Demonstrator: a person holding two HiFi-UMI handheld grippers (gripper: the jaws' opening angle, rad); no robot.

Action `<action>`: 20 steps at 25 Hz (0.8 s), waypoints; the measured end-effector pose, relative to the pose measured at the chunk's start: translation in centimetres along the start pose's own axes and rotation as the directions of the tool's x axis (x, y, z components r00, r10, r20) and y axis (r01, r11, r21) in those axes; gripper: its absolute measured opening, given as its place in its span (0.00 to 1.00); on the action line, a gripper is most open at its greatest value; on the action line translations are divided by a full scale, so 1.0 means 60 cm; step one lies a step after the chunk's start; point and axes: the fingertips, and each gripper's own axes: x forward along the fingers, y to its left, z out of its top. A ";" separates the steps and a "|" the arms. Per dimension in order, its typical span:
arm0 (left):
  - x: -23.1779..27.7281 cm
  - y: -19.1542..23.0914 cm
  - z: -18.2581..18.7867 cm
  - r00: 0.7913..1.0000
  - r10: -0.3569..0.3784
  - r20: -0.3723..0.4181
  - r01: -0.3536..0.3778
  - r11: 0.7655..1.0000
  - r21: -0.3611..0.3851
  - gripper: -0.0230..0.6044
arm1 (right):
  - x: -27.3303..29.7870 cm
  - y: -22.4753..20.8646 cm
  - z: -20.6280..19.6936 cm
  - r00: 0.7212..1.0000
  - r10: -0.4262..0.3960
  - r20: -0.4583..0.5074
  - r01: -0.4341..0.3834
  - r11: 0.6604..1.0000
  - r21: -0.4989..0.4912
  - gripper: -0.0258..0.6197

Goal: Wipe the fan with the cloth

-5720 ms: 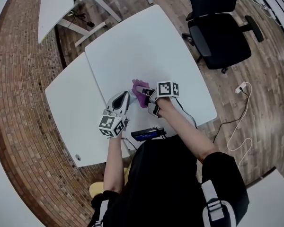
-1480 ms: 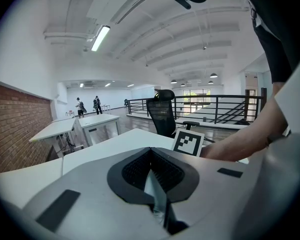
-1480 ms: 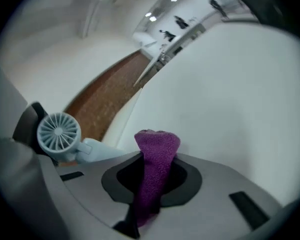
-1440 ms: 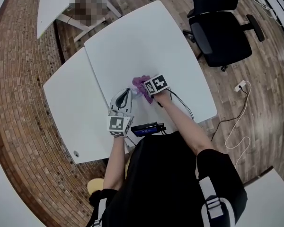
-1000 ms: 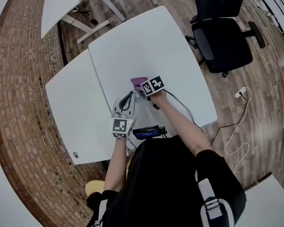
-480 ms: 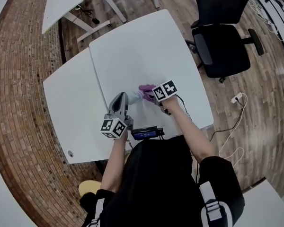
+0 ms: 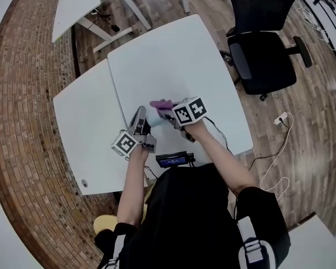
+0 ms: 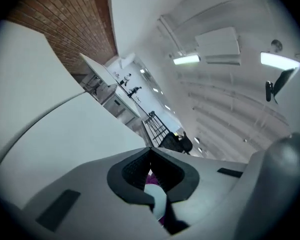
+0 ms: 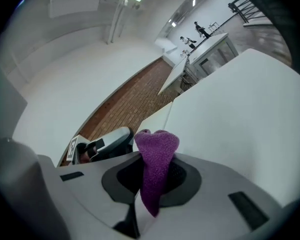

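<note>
**While both grippers pinch: cloth beside fan**

While the left gripper [image 8: 151, 164] clamps the pale fan [image 7: 154, 117], the right gripper [image 9: 149, 171] pinches the purple cloth [image 9: 156, 146] just beside it, over the white table [image 7: 173, 60]; beyond stands a black chair [image 7: 263, 55].

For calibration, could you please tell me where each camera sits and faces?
Head view: on the head, steeply down at the table; forearms, left gripper, right gripper show.
Left gripper view: on the left gripper, facing upward at the ceiling; jaws grip the fan.
Right gripper view: on the right gripper, facing across the table; jaws pinch the cloth.
Shared: cloth in head and right gripper views.
</note>
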 end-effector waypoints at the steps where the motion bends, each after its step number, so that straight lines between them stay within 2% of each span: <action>1: 0.006 -0.001 0.001 0.998 -0.013 -0.056 0.015 0.999 0.039 0.04 | -0.003 0.002 -0.008 1.000 0.006 0.015 -0.006 1.000 0.028 0.10; 3: 0.019 -0.007 0.000 0.987 -0.040 -0.154 0.057 0.992 0.111 0.04 | -0.006 0.007 -0.027 0.998 0.033 0.044 -0.038 0.994 0.098 0.10; 5: 0.028 -0.013 0.000 0.976 -0.057 -0.210 0.093 0.982 0.164 0.04 | -0.004 0.010 -0.053 0.996 0.073 0.048 -0.080 0.983 0.166 0.10; 6: 0.030 -0.015 0.003 0.975 -0.055 -0.215 0.097 0.977 0.188 0.04 | -0.003 0.008 -0.066 0.995 0.086 0.044 -0.093 0.977 0.193 0.10; 8: 0.022 -0.025 0.016 0.984 -0.019 -0.176 0.066 0.963 0.263 0.04 | -0.009 -0.010 -0.081 0.995 0.074 0.063 -0.087 0.965 0.247 0.10; 10: 0.006 -0.050 0.019 0.992 0.022 -0.127 0.027 0.927 0.374 0.04 | -0.030 -0.034 -0.061 0.986 0.046 0.160 -0.094 0.947 0.308 0.10; 11: -0.001 -0.065 0.012 0.992 0.039 -0.119 0.016 0.902 0.430 0.04 | -0.043 -0.039 -0.036 0.972 0.046 0.231 -0.123 0.936 0.331 0.10; 14: -0.008 -0.091 -0.018 0.990 0.098 -0.101 -0.024 0.826 0.563 0.04 | -0.064 -0.020 0.049 0.902 0.119 0.415 -0.276 0.898 0.342 0.10; 16: -0.001 -0.088 -0.032 0.986 0.138 -0.092 -0.056 0.798 0.600 0.04 | -0.048 -0.007 0.076 0.870 0.165 0.464 -0.356 0.862 0.361 0.10; 17: 0.005 -0.082 -0.038 0.983 0.155 -0.100 -0.063 0.792 0.607 0.04 | -0.031 -0.008 0.074 0.869 0.168 0.466 -0.373 0.841 0.391 0.10; 20: 0.013 -0.067 -0.060 0.969 0.203 -0.140 -0.066 0.761 0.645 0.04 | 0.025 -0.041 0.022 0.896 0.118 0.428 -0.352 0.776 0.523 0.10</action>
